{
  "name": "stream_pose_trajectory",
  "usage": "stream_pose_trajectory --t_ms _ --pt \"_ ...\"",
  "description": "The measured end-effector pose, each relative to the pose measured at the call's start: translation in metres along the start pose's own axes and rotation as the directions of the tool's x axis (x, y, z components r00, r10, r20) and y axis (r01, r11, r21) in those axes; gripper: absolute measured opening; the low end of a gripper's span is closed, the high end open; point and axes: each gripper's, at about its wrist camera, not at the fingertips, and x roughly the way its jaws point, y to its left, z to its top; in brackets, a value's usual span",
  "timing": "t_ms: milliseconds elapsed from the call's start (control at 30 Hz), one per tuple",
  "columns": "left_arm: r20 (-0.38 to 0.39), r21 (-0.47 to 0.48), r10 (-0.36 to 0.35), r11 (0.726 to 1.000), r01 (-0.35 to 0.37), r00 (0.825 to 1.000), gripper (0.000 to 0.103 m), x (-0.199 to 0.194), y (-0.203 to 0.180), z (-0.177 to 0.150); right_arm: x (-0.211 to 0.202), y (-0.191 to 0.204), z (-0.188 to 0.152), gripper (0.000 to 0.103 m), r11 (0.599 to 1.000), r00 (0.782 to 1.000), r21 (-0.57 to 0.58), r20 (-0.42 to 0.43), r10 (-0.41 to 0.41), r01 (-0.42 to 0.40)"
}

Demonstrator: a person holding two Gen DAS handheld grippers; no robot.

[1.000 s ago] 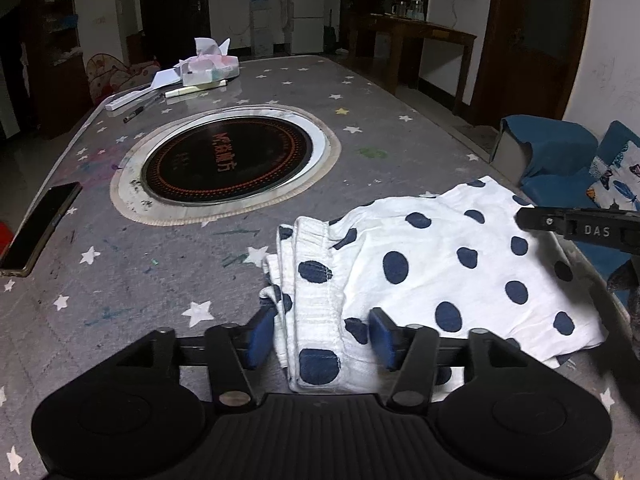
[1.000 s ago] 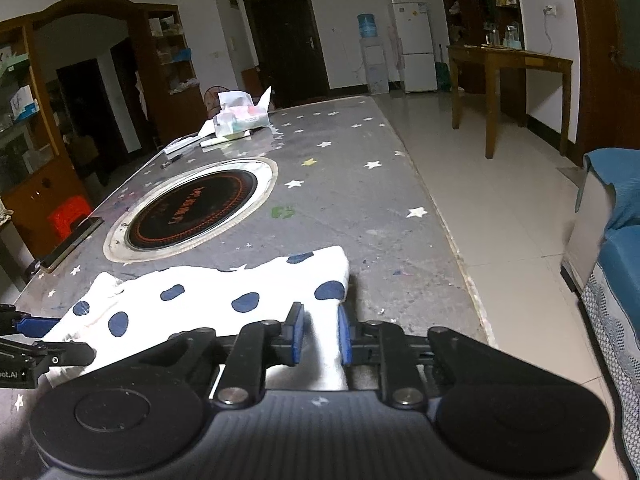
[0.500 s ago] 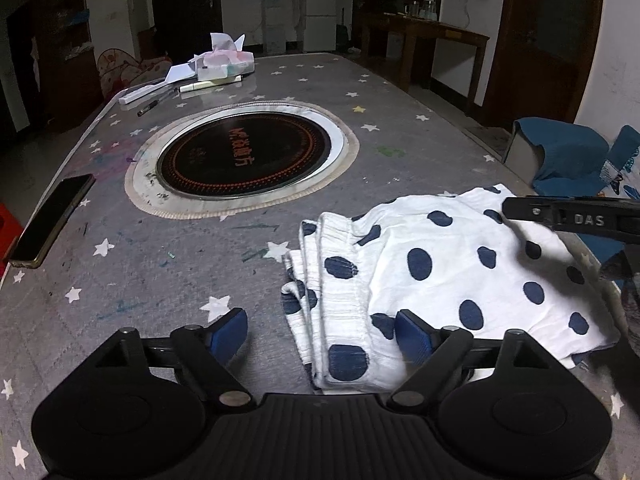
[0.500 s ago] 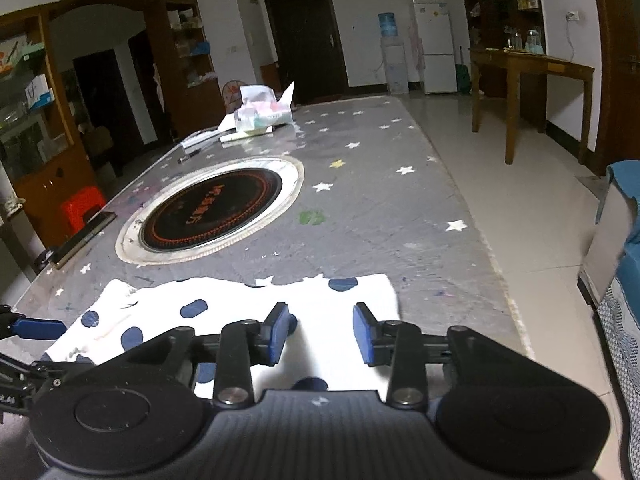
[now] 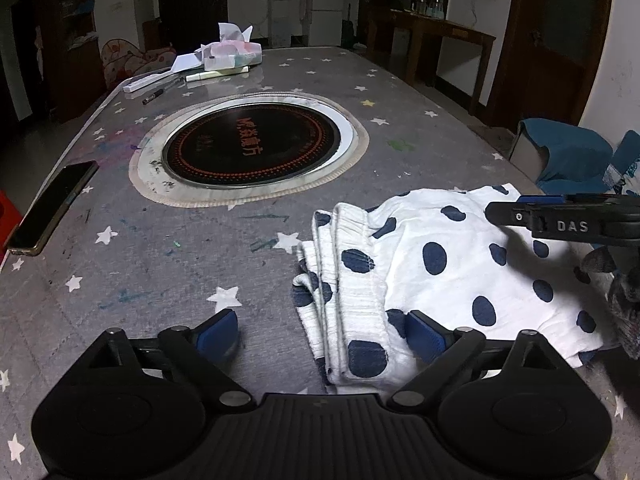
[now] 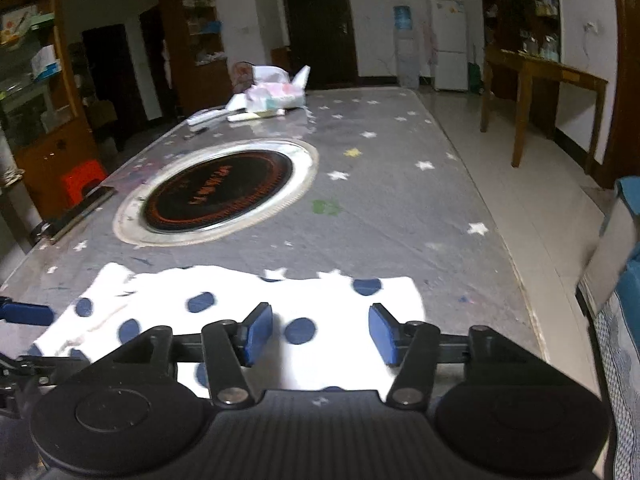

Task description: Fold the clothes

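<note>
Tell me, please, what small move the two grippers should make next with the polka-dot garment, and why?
Probably lift both clear. The left gripper and right gripper are open, and the polka-dot garment lies folded on the table, its waistband layers stacked at the left end, so nothing is held.

left gripper fingers spread | folded polka-dot garment between | star-print table

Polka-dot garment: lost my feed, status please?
Left gripper open, right gripper open. White navy-dotted garment lies folded, released on grey star-print table. Nothing obstructing.

left gripper: fingers spread wide | right gripper: fingers apart, apparently empty
</note>
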Motion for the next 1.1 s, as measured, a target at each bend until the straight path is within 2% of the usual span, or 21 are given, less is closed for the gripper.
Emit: stream_pose_trajectory --t_ms 200,367,633,767,900,1100 --pt "0.0 -0.006 0.006 1.0 -0.006 1.0 0.1 -0.003 0.004 -0.003 -0.003 0.027 0.004 0.077 0.997 0.998 -0.043 0.001 0.059 -0.059" --pt "-0.003 -0.012 0.002 1.0 -0.002 1.0 0.102 -0.003 0.008 -0.006 0.013 0.046 0.003 0.081 0.995 0.997 -0.053 -0.029 0.077 -0.078" --pt "-0.01 -0.026 -0.005 1.0 0.005 1.0 0.103 -0.001 0.011 -0.008 0.023 0.049 0.002 0.089 0.996 0.996 -0.053 -0.055 0.068 -0.071" --pt "-0.004 -0.03 -0.005 1.0 0.004 1.0 0.103 -0.006 0.012 -0.009 0.013 0.047 0.003 0.091 0.996 0.996 -0.046 -0.037 0.075 -0.077" --pt "0.003 -0.034 -0.004 0.999 0.004 1.0 0.103 -0.012 0.012 -0.011 -0.005 0.047 0.002 0.103 0.996 0.997 -0.037 -0.006 0.075 -0.076" --pt "0.011 -0.041 -0.004 0.999 0.004 1.0 0.103 -0.021 0.011 -0.016 -0.034 0.045 -0.009 0.103 0.998 0.998 -0.009 0.021 0.055 -0.054"
